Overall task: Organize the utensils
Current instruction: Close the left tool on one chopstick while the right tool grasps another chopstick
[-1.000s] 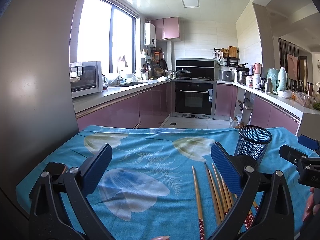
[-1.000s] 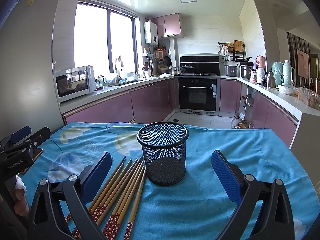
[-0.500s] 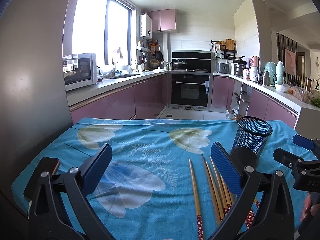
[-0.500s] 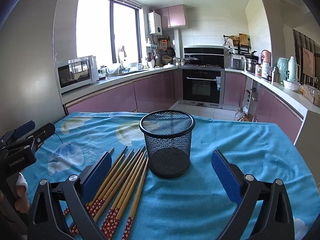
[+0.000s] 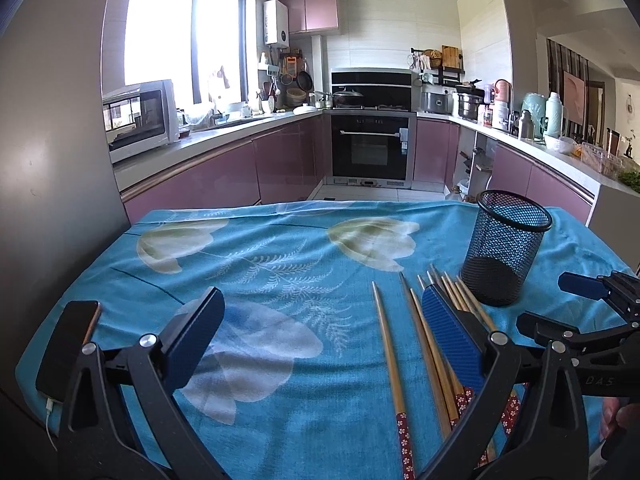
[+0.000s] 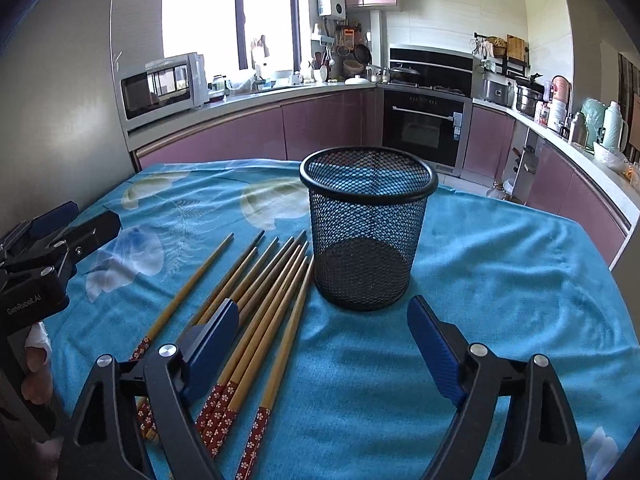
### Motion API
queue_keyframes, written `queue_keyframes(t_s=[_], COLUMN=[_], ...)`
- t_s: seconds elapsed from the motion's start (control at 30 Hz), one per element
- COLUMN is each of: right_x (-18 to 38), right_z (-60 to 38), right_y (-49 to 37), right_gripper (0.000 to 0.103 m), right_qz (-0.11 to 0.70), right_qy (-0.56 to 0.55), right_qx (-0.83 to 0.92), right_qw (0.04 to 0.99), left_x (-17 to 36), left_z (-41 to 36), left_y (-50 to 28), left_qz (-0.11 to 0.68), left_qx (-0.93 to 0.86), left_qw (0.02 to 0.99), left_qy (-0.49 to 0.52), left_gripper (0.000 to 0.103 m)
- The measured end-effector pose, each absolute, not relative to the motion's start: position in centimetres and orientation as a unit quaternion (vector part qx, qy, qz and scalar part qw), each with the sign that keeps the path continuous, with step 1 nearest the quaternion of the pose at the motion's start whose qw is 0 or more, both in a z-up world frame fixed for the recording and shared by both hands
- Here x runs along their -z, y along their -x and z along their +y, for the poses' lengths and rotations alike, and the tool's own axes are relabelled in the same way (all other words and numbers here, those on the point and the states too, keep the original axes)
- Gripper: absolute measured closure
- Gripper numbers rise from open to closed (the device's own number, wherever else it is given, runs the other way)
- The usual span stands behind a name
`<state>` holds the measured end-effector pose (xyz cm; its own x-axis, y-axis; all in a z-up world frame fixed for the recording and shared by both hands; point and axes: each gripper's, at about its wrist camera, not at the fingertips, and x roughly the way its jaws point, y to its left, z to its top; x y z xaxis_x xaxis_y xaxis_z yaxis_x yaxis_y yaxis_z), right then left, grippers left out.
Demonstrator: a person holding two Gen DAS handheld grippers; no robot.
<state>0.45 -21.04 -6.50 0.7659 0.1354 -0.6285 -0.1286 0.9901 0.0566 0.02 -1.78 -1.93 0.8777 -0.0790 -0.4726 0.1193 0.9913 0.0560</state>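
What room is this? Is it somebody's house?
It looks like a home kitchen: there's an oven built into pink cabinets, a microwave on the counter, and chopsticks on a table with a blue cloth.

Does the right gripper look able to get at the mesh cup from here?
Probably yes. The mesh cup stands upright just ahead of the right gripper, whose jaws are closing with nothing between them; the chopsticks lie beside it.

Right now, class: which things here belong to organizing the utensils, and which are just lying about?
Belongs to the job:
chopsticks
mesh cup

Just lying about:
phone
microwave
tablecloth
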Motion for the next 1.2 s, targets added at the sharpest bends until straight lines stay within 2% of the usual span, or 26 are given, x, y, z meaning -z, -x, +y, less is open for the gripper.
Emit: queue_keyframes(t_s=[0.17,0.43,0.63,0.73,0.9,1.03,1.2], right_x=[7.8,9.1,9.2,9.2,9.2,9.2,9.1], right_z=[-20.6,-20.4,-19.7,-19.7,-19.5,-19.6,-20.3], right_y=[-1.4,-2.3,-2.8,-3.2,-3.4,-3.4,-3.2], right_gripper=[0.033,0.054,0.062,0.064,0.077,0.094,0.096], right_qz=[0.375,0.414,0.424,0.427,0.429,0.432,0.431], right_qy=[-0.001,0.001,0.020,0.020,0.016,-0.003,-0.028], right_qx=[-0.075,-0.081,-0.087,-0.090,-0.105,-0.120,-0.124], right_qw=[0.924,0.907,0.901,0.900,0.897,0.894,0.893], left_x=[3.1,5.5,6.8,7.1,8.2,8.7,9.0], left_z=[-2.3,-3.4,-4.2,-4.2,-4.3,-4.5,-4.8], left_y=[-1.0,-2.5,-3.2,-3.7,-4.9,-5.7,-6.0], left_qz=[0.270,0.322,0.349,0.367,0.400,0.414,0.420], left_qx=[0.068,0.095,0.114,0.128,0.146,0.158,0.167], left_qw=[0.959,0.940,0.928,0.919,0.903,0.896,0.892], left_qy=[-0.048,-0.063,-0.069,-0.063,-0.048,-0.038,-0.030], left_gripper=[0.012,0.030,0.035,0.042,0.063,0.074,0.093])
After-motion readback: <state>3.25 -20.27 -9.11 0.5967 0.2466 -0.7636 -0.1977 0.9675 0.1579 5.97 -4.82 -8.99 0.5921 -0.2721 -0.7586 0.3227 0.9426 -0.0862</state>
